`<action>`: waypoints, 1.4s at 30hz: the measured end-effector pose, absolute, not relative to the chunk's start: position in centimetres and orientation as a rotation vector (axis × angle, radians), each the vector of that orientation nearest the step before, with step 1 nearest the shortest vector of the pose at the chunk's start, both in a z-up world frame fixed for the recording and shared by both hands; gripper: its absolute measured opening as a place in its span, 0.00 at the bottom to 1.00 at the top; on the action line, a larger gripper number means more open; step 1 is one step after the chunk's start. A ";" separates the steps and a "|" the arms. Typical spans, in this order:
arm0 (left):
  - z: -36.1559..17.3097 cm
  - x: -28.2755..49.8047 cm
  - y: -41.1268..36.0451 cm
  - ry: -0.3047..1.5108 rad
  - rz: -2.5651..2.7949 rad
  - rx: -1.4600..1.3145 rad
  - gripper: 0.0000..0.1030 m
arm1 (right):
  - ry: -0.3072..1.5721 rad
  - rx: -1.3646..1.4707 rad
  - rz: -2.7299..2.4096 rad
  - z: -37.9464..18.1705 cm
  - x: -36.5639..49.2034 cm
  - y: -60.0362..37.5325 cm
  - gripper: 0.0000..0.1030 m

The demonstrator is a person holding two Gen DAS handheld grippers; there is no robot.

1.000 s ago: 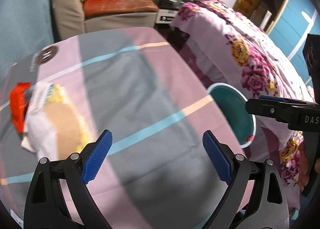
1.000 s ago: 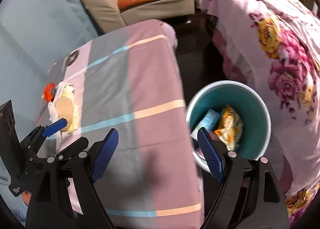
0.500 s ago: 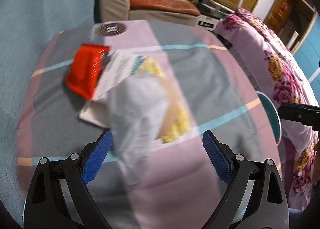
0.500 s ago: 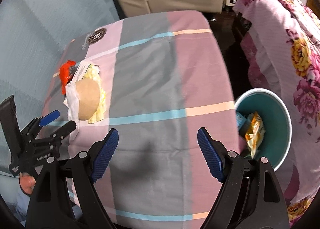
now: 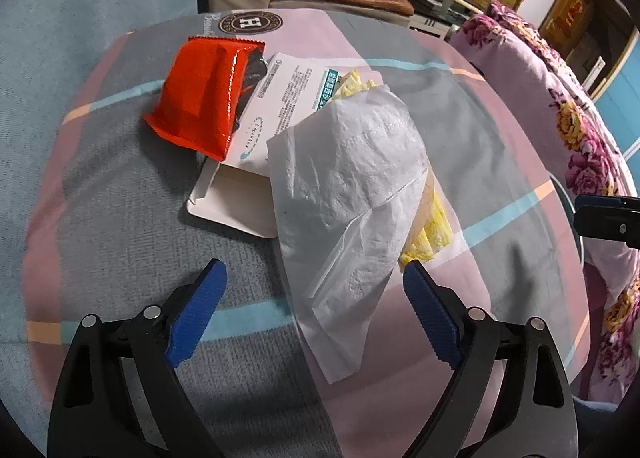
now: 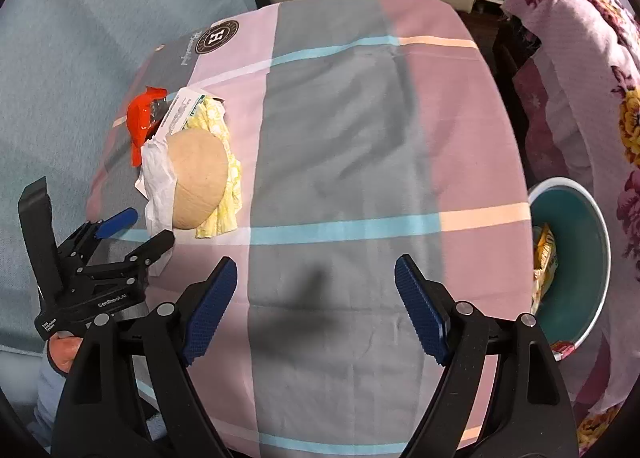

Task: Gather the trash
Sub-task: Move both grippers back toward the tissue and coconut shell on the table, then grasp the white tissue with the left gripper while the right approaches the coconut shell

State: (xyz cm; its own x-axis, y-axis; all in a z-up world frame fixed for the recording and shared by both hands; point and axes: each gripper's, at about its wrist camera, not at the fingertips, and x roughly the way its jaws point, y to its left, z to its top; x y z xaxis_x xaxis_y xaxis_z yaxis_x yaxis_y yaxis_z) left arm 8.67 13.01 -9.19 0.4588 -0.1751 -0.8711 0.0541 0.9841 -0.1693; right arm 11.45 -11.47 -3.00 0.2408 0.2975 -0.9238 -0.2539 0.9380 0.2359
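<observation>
Left wrist view looks steeply down on the trash pile [image 5: 320, 162] heaped near the left edge of the table [image 5: 500, 146]. The left gripper [image 5: 316, 312] stands wide open with nothing between its pads; its jaws have just narrowed a little, and the near tail of the white tissue [image 5: 352, 218] lies below the gap, seemingly untouched. That reads as lining up for a grab of the topmost, loosest piece.

Under the tissue sit a white carton [image 5: 240, 198], a printed white packet [image 5: 288, 94] with a teal label whose small lettering is too fine to read, and yellow patterned paper [image 5: 424, 234]. A red foil wrapper [image 5: 204, 98] leans on the pile's far side. In the right wrist view a tan rounded lump [image 6: 198, 178] shows on the heap; what it is I cannot tell.

The right gripper [image 6: 316, 308] is also spread wide and empty, hanging over bare cloth mid-table, probably waiting its turn. The teal bin [image 6: 588, 258] stands off the table's right edge with packets already inside, handy for drops.

The tablecloth carries a round "H" crest at its far left corner. The left tool's body reads "GenRobot.AI".
</observation>
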 end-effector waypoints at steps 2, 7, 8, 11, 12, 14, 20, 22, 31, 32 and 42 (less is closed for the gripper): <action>-9.3 8.8 13.0 1.083 -0.144 -0.121 0.78 | 1.278 0.034 0.380 -3.2 11.7 -10.9 0.75; -9.1 8.4 12.6 1.065 -0.178 -0.104 0.55 | 1.285 0.016 0.391 -3.5 12.0 -9.6 0.75; -9.1 8.3 12.6 1.063 -0.194 -0.108 0.43 | 1.285 0.013 0.392 -3.5 12.0 -9.5 0.75; -9.0 7.9 12.3 1.059 -0.210 -0.092 0.15 | 1.288 0.000 0.401 -3.7 12.2 -8.6 0.75; -8.9 7.6 12.4 1.053 -0.211 -0.096 0.13 | 1.289 -0.005 0.404 -3.7 12.3 -8.2 0.75; -8.5 7.3 13.1 1.042 -0.218 -0.129 0.11 | 1.291 -0.016 0.413 -3.8 12.4 -7.5 0.75; -7.0 7.2 17.7 0.995 -0.125 -0.213 0.11 | 1.281 -0.064 0.463 -3.8 13.1 -4.1 0.75; -6.9 7.3 18.8 0.989 -0.101 -0.233 0.11 | 1.274 -0.078 0.483 -3.8 13.4 -2.6 0.75; -7.1 7.3 22.3 0.982 -0.050 -0.295 0.11 | 1.264 -0.182 0.522 -5.4 15.3 4.0 0.82; -7.2 7.4 22.7 0.984 -0.047 -0.299 0.11 | 1.267 -0.189 0.521 -5.6 15.4 4.4 0.82; -7.9 7.8 23.4 0.996 -0.043 -0.316 0.11 | 1.267 -0.220 0.531 -7.4 16.0 6.3 0.91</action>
